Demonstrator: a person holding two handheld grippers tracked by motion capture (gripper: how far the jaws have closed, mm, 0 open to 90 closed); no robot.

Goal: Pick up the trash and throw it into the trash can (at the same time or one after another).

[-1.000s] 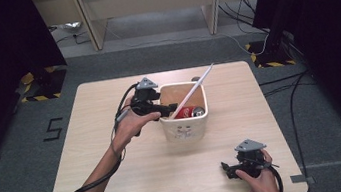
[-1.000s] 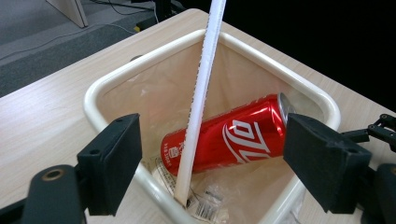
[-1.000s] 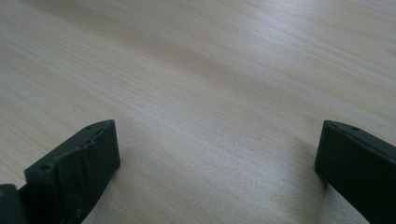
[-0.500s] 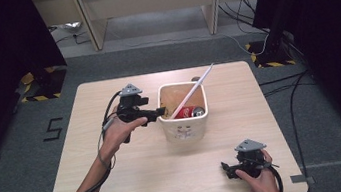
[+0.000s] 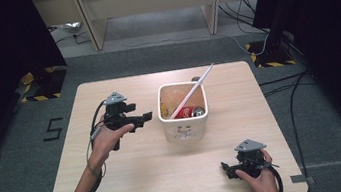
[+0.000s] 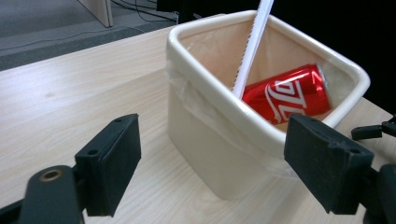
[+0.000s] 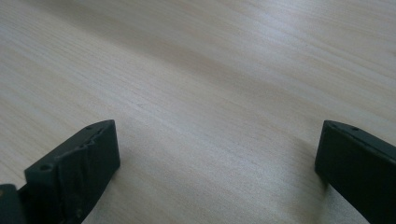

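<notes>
Keeping its jaws wide and empty, the left gripper (image 5: 144,119) should clear the bin (image 5: 185,130) while the right gripper (image 5: 230,168), equally open, rests near-right.

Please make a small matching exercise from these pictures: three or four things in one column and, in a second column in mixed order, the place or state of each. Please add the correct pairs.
Things:
1. red can
2. white stick
3. left gripper
4. right gripper

Places or states:
A. open, low at the table's near right corner
B. leans out over the bin's far rim
C. lies on its side inside the cream bin
D. open and empty, just left of the bin

Pairs: 1-C, 2-B, 3-D, 4-A
</notes>
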